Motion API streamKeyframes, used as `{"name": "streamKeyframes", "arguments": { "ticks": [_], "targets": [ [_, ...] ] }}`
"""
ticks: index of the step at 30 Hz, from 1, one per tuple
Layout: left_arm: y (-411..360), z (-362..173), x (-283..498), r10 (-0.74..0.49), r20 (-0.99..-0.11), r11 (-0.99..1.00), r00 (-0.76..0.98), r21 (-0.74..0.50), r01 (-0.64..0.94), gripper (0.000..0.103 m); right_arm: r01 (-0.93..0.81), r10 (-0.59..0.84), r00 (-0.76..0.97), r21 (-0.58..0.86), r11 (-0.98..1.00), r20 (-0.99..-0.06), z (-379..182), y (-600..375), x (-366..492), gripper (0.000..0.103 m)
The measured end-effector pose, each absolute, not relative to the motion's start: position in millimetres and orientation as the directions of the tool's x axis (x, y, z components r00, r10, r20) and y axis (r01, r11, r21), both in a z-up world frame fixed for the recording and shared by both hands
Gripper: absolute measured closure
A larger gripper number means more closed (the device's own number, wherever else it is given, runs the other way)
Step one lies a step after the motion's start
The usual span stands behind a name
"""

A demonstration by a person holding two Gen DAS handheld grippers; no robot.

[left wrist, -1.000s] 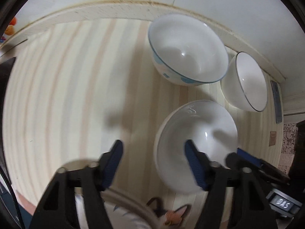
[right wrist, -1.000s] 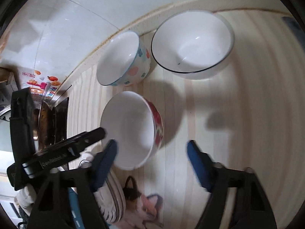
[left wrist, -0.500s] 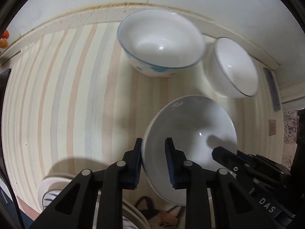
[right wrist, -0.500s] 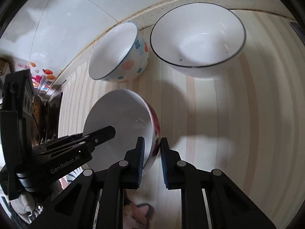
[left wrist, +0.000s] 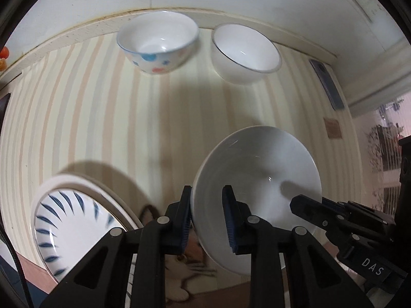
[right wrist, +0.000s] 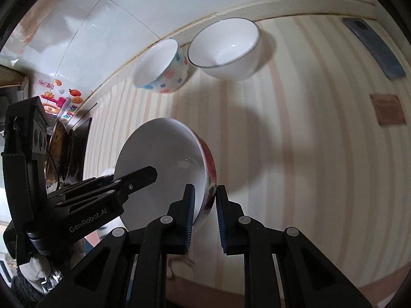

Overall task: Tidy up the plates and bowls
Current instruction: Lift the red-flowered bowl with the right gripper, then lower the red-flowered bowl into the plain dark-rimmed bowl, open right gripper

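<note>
a white bowl [left wrist: 257, 179] with a red pattern on its outside was held by both grippers at once, low in the frame of each wrist view. the left gripper [left wrist: 206, 218] was clenched on the bowl's rim, one pad inside and one outside. the right gripper [right wrist: 204, 217] was likewise clamped on the opposite rim of the bowl [right wrist: 164, 169], beside the red pattern. the bowl was seen tilted above a striped table [left wrist: 102, 107]. two more bowls stood side by side at the table's far edge near the wall, a spotted bowl [left wrist: 158, 45] and a plain white bowl [left wrist: 245, 52] with a dark rim. a plate [left wrist: 74, 228] with blue strokes was seen at the lower left of the left wrist view.
</note>
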State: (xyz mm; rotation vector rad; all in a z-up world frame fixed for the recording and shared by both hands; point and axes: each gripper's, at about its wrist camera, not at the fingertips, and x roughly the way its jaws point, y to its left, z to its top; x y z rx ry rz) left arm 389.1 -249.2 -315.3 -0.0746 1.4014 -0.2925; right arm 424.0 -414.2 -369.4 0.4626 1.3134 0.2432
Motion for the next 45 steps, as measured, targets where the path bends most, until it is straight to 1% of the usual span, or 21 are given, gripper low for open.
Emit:
{"name": "streamKeyframes", "arguments": {
  "ticks": [6, 12, 22, 26, 30, 31, 32, 33, 35, 36, 40, 45],
  "targets": [
    [-272.5, -328.5, 375.8, -0.233, -0.966, 0.957, 0.116, -0.206, 0.204, 0.082, 0.104, 0.404, 0.238, 0.437, 0.893, -0.883, -370.1, -424.7, 390.9, 0.084],
    [-290.3, -349.9, 363.3, -0.18, -0.977, 0.956, 0.114, -0.147, 0.253, 0.082, 0.136, 0.395, 0.213, 0.428, 0.894, -0.894, -390.9, -433.8, 374.0, 0.084],
    [-298.3, -367.4, 360.6, -0.14, -0.988, 0.957, 0.061, -0.119, 0.264, 0.082, 0.152, 0.41, 0.187, 0.438, 0.886, -0.893, -410.3, -436.6, 366.4, 0.084],
    [-296.8, -350.3, 362.7, -0.142, -0.987, 0.96, 0.075, -0.119, 0.253, 0.081, 0.172, 0.438, 0.162, 0.463, 0.87, -0.884, -409.4, -445.3, 370.0, 0.084],
    [-281.9, -312.8, 373.9, -0.17, -0.976, 0.966, 0.133, -0.139, 0.217, 0.081, 0.186, 0.458, 0.193, 0.49, 0.852, -0.868, -389.5, -468.0, 374.3, 0.084],
    [-279.6, -302.5, 380.6, -0.177, -0.972, 0.968, 0.155, -0.143, 0.207, 0.079, 0.189, 0.457, 0.209, 0.494, 0.849, -0.865, -383.0, -474.7, 377.4, 0.084],
    [-277.9, -291.6, 392.0, -0.182, -0.967, 0.97, 0.179, -0.147, 0.193, 0.073, 0.194, 0.457, 0.231, 0.501, 0.843, -0.859, -375.6, -482.8, 383.2, 0.079],
    [-276.7, -285.9, 400.4, -0.187, -0.963, 0.971, 0.194, -0.152, 0.183, 0.071, 0.195, 0.464, 0.249, 0.514, 0.836, -0.85, -369.6, -489.9, 391.6, 0.068],
    [-275.9, -278.7, 431.3, -0.195, -0.954, 0.975, 0.23, -0.163, 0.151, 0.071, 0.198, 0.478, 0.281, 0.537, 0.82, -0.832, -362.2, -500.8, 411.3, 0.055],
    [-276.3, -279.0, 442.5, -0.193, -0.953, 0.977, 0.234, -0.165, 0.134, 0.071, 0.199, 0.48, 0.295, 0.545, 0.815, -0.826, -359.1, -504.9, 420.0, 0.053],
    [-278.2, -293.4, 499.2, -0.227, -0.949, 0.974, 0.217, -0.221, 0.055, 0.071, 0.188, 0.489, 0.346, 0.57, 0.8, -0.801, -357.0, -510.4, 472.1, 0.053],
    [-291.9, -324.3, 550.6, -0.214, -0.962, 0.977, 0.17, -0.214, 0.019, 0.071, 0.219, 0.483, 0.359, 0.575, 0.788, -0.799, -376.0, -505.3, 533.9, 0.053]
  ]
}}
